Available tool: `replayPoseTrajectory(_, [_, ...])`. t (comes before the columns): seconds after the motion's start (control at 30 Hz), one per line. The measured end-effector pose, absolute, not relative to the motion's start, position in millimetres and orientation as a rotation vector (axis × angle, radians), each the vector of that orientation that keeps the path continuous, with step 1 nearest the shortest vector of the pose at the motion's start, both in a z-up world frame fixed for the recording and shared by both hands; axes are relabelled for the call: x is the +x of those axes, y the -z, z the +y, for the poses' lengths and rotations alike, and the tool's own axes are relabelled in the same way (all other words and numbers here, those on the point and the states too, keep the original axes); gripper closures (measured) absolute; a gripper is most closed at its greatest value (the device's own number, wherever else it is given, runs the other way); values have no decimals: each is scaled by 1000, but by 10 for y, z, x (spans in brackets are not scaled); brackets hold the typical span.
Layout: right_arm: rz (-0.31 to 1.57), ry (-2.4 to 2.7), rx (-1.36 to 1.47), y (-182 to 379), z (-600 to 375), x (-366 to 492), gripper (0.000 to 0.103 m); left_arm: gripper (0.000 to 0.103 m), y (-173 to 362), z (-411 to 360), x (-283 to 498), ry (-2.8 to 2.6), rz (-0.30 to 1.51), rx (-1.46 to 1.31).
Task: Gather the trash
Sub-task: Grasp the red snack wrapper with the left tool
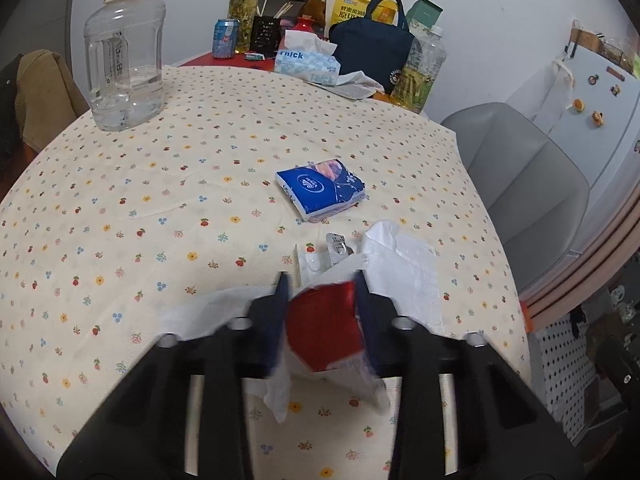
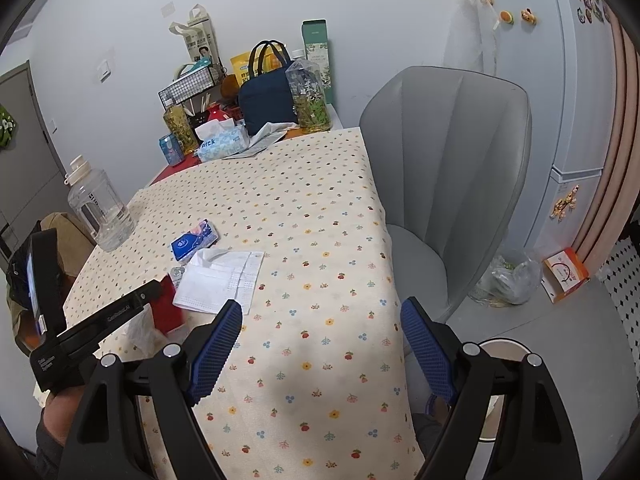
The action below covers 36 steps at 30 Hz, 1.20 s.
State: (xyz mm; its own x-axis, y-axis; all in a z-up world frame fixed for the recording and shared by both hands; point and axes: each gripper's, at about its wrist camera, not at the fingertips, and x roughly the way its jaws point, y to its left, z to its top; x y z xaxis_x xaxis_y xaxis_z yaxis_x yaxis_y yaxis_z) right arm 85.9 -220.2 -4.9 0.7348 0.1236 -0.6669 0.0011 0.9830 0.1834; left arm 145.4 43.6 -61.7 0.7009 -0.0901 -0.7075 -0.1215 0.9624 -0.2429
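On the flowered tablecloth [image 1: 160, 200] my left gripper [image 1: 322, 280] is shut on a red packet [image 1: 324, 324], its pads against both sides. A crumpled white tissue [image 1: 200, 316] lies under the fingers. Just beyond are a silver blister pack [image 1: 336, 246], a white face mask [image 1: 404, 272] and a blue tissue pack [image 1: 320, 190]. In the right wrist view the left gripper [image 2: 150, 294] reaches in from the left onto the red packet [image 2: 168, 312], beside the mask [image 2: 220, 280]. My right gripper [image 2: 320, 344] hangs open over the table's near right edge, holding nothing.
A clear water jug [image 1: 124, 60] stands at the far left. Bottles, a can, a tissue box [image 1: 308, 64] and a navy bag [image 1: 372, 52] crowd the back. A grey chair [image 2: 452, 168] stands at the right edge, with a plastic bag [image 2: 508, 280] on the floor behind it.
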Motion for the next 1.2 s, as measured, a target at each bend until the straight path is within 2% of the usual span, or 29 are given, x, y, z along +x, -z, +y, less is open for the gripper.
replayPoseTrajectory(0.13, [743,-77,163,33,-2120,884,23,75,530,466,1385,-27,764,-280])
replayPoseTrajectory(0.17, [744,-81,161,31,-2096,887,23,85,510,487,1374,-24,761,-287])
replayPoseTrajectory(0.2, [744,-85,157,24,-2060,893,23,101,496,514,1371,-22,765,-293])
replayPoseTrajectory(0.7, [770,-180,82,83,-1402,1057,23,102,355,1020,1204,-44,696,-370])
replayPoseTrajectory(0.77, [773,-191,82,99,-1360,1076,23,94,362,1021,1229,-22,705,-383])
replayPoseTrajectory(0.8, [775,-193,81,106,-1351,1082,23,71,372,1005,1249,-11,715,-387])
replayPoseTrajectory(0.83, [776,-192,80,113,-1359,1084,23,53,381,969,1260,-8,717,-384])
replayPoseTrajectory(1.2, [793,-101,128,185,-1867,1061,23,49,597,442,1394,66,782,-285])
